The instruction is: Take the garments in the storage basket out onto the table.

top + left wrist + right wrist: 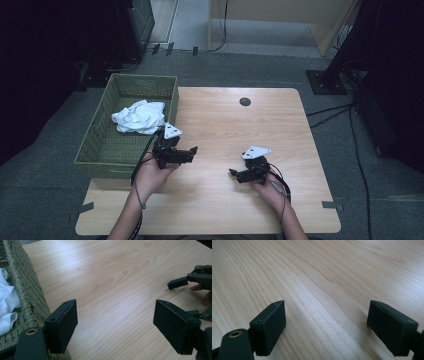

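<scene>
My left gripper (186, 155) is held low over the wooden table (235, 125), just right of the green woven basket (107, 150). Its jaws stand wide apart with nothing between them, and in the left gripper view (116, 323) only bare wood lies between them. A crumpled white cloth (140, 116) lies in the basket, and its edge shows as white cloth (6, 306) behind the basket wall (27, 290). My right gripper (237, 175) hovers near the table's front right, open and empty, over bare wood (327, 325). The left gripper view also catches the right gripper (190, 281) at its right edge.
A small dark round hole (245, 101) sits near the table's far edge. Cables (350, 130) run across the grey floor to the right. Dark stands and equipment border the room at left and right.
</scene>
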